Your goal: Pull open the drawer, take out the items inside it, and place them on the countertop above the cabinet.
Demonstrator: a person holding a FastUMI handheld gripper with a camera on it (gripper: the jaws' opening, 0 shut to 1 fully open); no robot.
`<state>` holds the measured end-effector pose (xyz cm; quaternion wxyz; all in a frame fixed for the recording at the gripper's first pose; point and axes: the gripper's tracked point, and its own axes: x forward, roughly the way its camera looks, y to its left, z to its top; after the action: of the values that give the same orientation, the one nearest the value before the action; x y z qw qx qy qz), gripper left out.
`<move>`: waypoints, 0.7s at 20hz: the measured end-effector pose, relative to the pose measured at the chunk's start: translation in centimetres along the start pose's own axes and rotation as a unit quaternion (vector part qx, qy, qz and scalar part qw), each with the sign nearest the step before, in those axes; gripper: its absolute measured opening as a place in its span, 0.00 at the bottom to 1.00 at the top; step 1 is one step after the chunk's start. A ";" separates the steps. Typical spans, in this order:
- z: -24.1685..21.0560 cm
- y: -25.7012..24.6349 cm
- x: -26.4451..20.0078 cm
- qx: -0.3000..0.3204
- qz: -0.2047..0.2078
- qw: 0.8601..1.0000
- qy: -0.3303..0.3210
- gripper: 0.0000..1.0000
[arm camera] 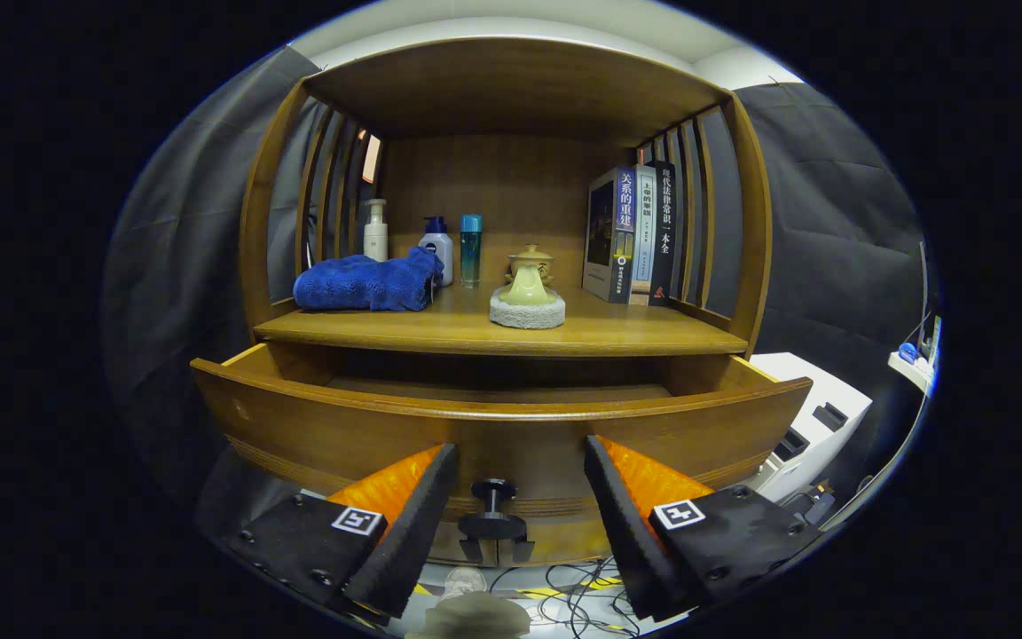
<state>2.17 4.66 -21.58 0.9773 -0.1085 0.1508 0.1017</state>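
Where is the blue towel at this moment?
In the gripper view, the blue towel lies on the left of the countertop, before the white pump bottle, above the open drawer, beyond the open gripper.

Dim, warm overhead light, shadowed drawer (502, 426) interior, sharp focus, strong fisheye bowing at edges
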 end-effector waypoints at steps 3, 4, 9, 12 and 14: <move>0.4 -0.1 1.3 -0.002 0.001 1.000 -0.002 0.95; 0.5 -0.1 1.7 -0.003 0.001 1.000 -0.003 0.96; 1.2 -0.1 4.0 -0.002 0.002 1.000 -0.006 0.95; 1.5 -0.2 5.3 0.001 0.004 1.000 -0.009 0.96; 1.7 -0.2 6.1 0.005 0.005 1.000 -0.012 0.95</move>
<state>8.33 5.88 -21.86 0.9790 -0.1019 0.1402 0.1075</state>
